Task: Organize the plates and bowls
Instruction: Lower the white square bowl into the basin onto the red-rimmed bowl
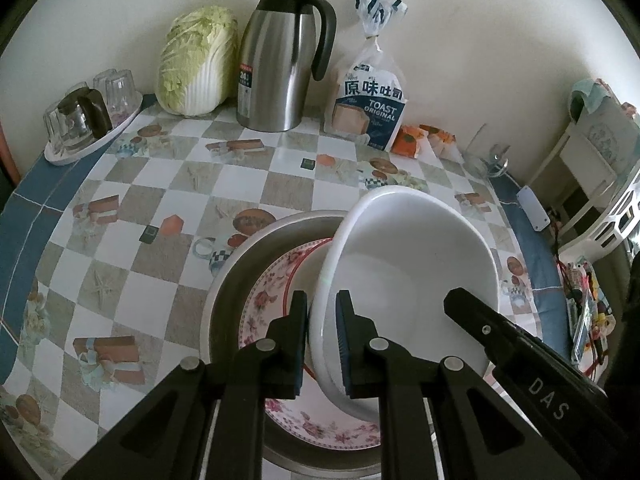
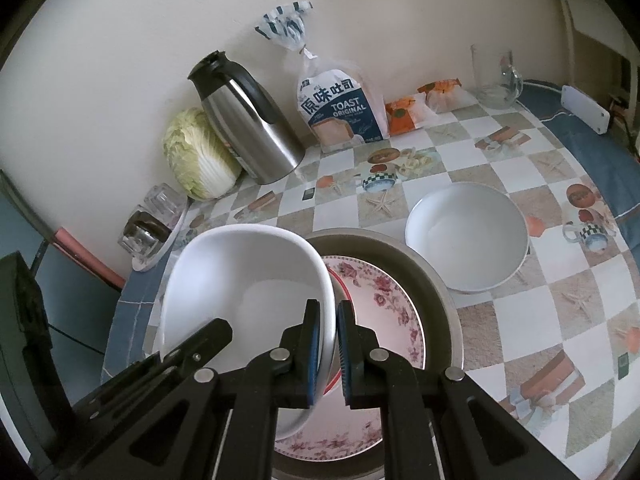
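Two wrist views look down on a desk (image 1: 168, 184) covered in a glossy checkered cloth printed with gift boxes, cups and starfish.

In the lower middle of both frames, a smooth white bowl with a rolled rim (image 1: 408, 272) (image 2: 248, 280) is held tilted above a round, dull grey metal basin (image 1: 228, 292) (image 2: 440, 280). Inside the basin lies a flat ceramic plate with a pink floral border (image 1: 264, 304) (image 2: 392, 304).

The left hand-held gripper (image 1: 323, 340), black with ribbed blue pads, is clamped on the bowl's rim, one pad on each side of the wall. The right hand-held gripper (image 2: 328, 344) pinches the opposite side of the rim in the same way. Each one's black body also juts into the other's view near the lower corner.

In the right wrist view, a second white bowl, shallow and matte (image 2: 466, 236), sits upright on the cloth at right of centre, just beside the basin.

Along the cream wall at the top stand a pale green napa cabbage (image 1: 196, 64), a brushed steel jug with a black handle (image 1: 280, 60), a clear plastic bag of toast bread (image 1: 368, 100), orange-printed snack packets (image 1: 408, 140) and a clear glass mug (image 2: 496, 80). A white tray of upturned glasses (image 1: 88, 120) sits at the left edge.
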Motion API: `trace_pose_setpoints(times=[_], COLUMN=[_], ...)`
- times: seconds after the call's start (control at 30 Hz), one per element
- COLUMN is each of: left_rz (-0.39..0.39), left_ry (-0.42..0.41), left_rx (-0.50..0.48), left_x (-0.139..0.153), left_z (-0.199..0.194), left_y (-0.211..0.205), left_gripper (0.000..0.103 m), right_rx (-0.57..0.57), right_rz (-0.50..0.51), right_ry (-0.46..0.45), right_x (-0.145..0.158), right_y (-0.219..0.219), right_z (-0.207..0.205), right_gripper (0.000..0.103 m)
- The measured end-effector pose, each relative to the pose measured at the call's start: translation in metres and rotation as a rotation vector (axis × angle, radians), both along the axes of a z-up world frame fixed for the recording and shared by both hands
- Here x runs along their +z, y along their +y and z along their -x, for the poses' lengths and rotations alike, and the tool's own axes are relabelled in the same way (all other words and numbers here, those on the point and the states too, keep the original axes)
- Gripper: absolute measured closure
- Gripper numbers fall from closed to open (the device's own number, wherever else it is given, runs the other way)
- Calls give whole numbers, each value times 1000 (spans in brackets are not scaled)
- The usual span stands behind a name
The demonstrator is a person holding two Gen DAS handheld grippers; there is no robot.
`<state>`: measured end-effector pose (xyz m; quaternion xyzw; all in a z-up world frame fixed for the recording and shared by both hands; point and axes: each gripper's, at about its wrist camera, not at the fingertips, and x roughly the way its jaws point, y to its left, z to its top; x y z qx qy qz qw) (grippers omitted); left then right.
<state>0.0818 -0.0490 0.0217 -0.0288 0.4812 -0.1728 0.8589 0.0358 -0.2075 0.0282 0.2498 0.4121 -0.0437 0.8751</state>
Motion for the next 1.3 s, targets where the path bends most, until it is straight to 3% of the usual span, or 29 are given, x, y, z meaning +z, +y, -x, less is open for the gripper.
trace_pose_setpoints(times=[1.3], left_rz=[-16], left_ry=[59], left_rx=[-3], left_x=[-15], left_z=[-10], left_y=[-3], left_gripper=[87], right_rx=[-25], right_rz=[55], right_ry=[30], right_x=[-9], right_y=[4], right_z=[-9], right_gripper=[92])
